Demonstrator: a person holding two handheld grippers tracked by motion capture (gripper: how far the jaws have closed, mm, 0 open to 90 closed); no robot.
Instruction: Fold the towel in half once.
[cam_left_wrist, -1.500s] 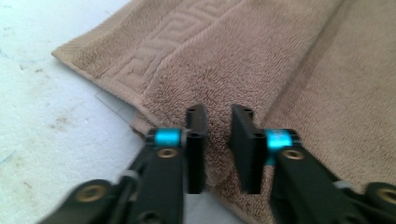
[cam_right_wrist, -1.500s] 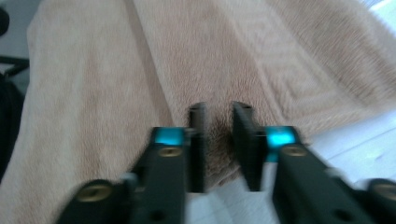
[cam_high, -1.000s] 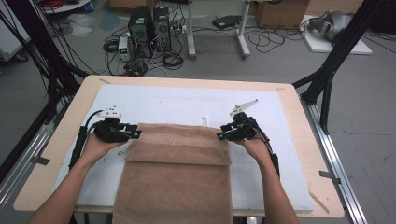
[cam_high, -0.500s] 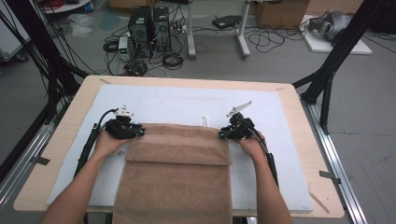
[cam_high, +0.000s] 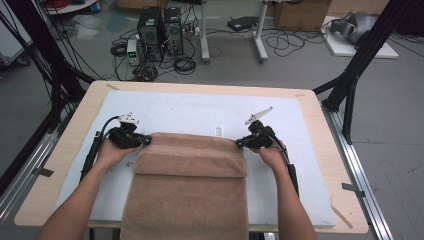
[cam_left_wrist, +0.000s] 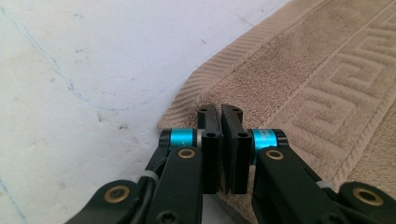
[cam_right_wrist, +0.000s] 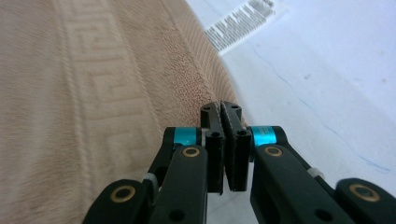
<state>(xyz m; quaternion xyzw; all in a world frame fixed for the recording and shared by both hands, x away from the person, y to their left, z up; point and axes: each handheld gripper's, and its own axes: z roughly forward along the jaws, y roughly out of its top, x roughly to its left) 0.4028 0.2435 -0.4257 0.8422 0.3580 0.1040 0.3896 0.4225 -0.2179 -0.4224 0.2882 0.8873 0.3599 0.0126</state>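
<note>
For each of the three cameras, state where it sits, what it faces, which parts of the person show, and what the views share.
High view: above the person's side, facing forward and down on the table; both forearms, left gripper, right gripper.
Left gripper view: on the left gripper, facing the towel edge; its jaws shut.
Right gripper view: on the right gripper, likewise.
Shared: towel and white mat.

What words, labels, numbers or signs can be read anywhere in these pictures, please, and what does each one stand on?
No text can be read as it stands.
White label at the edge of the brown towel, right gripper view: rows of dark print, too blurred to read.
The same label in the high view: too small to read.
Towel border: a woven key pattern, no letters.
Boxes on the floor: no legible print.
</note>
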